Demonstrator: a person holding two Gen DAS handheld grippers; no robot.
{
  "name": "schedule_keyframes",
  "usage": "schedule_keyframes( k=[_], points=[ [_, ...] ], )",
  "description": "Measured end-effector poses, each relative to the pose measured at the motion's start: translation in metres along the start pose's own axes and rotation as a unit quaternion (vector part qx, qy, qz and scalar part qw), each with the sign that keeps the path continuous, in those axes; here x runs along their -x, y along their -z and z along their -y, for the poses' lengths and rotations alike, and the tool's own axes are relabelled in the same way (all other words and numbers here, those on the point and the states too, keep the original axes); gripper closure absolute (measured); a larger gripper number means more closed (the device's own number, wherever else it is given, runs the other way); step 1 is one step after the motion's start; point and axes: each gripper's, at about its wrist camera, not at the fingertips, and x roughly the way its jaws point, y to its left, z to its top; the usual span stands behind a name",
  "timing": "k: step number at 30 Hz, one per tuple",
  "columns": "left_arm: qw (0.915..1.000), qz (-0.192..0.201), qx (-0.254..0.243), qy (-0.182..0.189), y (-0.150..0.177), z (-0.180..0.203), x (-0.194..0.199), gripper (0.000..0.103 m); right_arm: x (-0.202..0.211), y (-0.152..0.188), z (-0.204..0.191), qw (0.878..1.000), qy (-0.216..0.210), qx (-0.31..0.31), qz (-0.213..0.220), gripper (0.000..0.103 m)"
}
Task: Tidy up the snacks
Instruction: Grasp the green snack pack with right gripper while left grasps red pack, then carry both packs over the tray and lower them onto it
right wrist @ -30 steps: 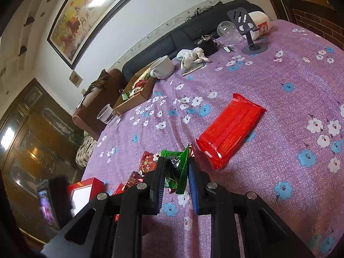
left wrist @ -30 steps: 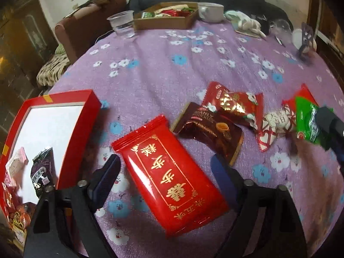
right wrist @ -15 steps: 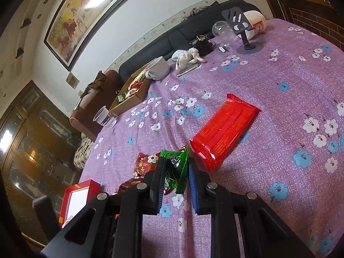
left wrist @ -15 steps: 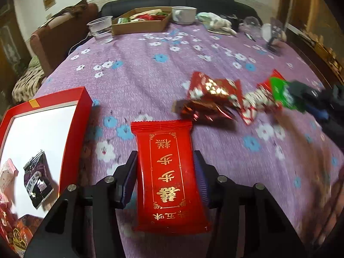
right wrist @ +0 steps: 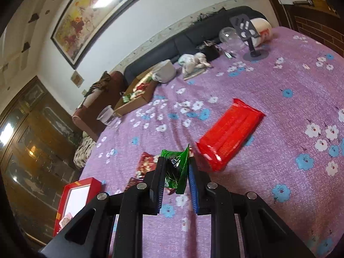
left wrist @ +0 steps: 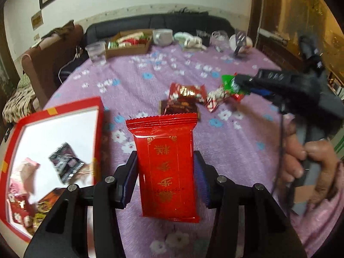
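My left gripper point(left wrist: 165, 165) is shut on a red snack packet with gold characters point(left wrist: 166, 161) and holds it above the purple floral tablecloth. A red box with a white inside point(left wrist: 53, 142) sits to its left and holds several small snacks. My right gripper point(right wrist: 175, 172) is shut on a green snack packet point(right wrist: 177, 167), also seen in the left wrist view point(left wrist: 230, 82). Loose red and brown snacks point(left wrist: 185, 99) lie on the cloth beyond the left gripper. A long red packet point(right wrist: 230, 135) lies right of the right gripper.
At the table's far side stand a cardboard tray of snacks point(left wrist: 129, 44), a clear plastic cup point(left wrist: 96, 51), a white mug point(left wrist: 162, 36), a phone stand point(right wrist: 247, 34) and a white jar point(right wrist: 261, 31). A dark sofa point(right wrist: 193, 38) runs behind the table.
My left gripper closed on the red packet and lifted it off the cloth. My right gripper keeps the green packet and has moved toward the red box side.
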Motion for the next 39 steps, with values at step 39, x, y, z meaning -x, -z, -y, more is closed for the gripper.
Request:
schedule_keyframes(
  k=[39],
  points=[
    [0.9758, 0.138, 0.113, -0.127, 0.046, -0.165, 0.1, 0.056, 0.055, 0.133, -0.221, 0.978, -0.107, 0.179, -0.001, 0.083]
  ],
)
